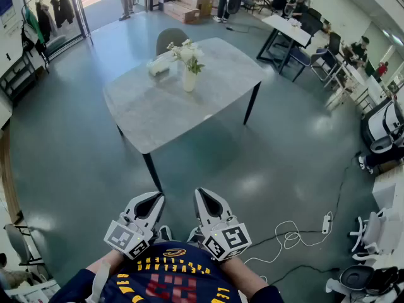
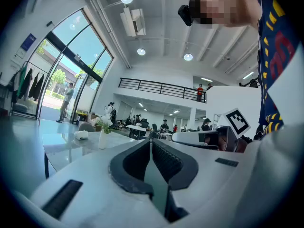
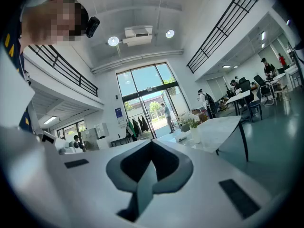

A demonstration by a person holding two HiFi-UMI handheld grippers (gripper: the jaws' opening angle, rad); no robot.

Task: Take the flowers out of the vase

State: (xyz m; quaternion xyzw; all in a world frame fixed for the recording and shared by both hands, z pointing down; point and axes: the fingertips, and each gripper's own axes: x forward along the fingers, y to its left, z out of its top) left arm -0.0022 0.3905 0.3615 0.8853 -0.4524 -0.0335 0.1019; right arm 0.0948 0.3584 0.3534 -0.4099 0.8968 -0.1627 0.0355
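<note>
A white vase (image 1: 189,80) holding white flowers (image 1: 186,53) with green leaves stands upright on a grey marble-look table (image 1: 158,109), far ahead of me. The vase (image 2: 102,139) shows small at the left in the left gripper view, and the vase (image 3: 195,135) sits right of centre in the right gripper view. My left gripper (image 1: 156,196) and right gripper (image 1: 202,192) are held close to my body, level, side by side, well short of the table. Both are shut with nothing between the jaws.
A white tissue box (image 1: 158,67) lies beside the vase. A grey chair (image 1: 170,38) stands behind the table. White cables and a power strip (image 1: 326,223) lie on the floor at right. Desks with seated people (image 1: 303,24) fill the far right.
</note>
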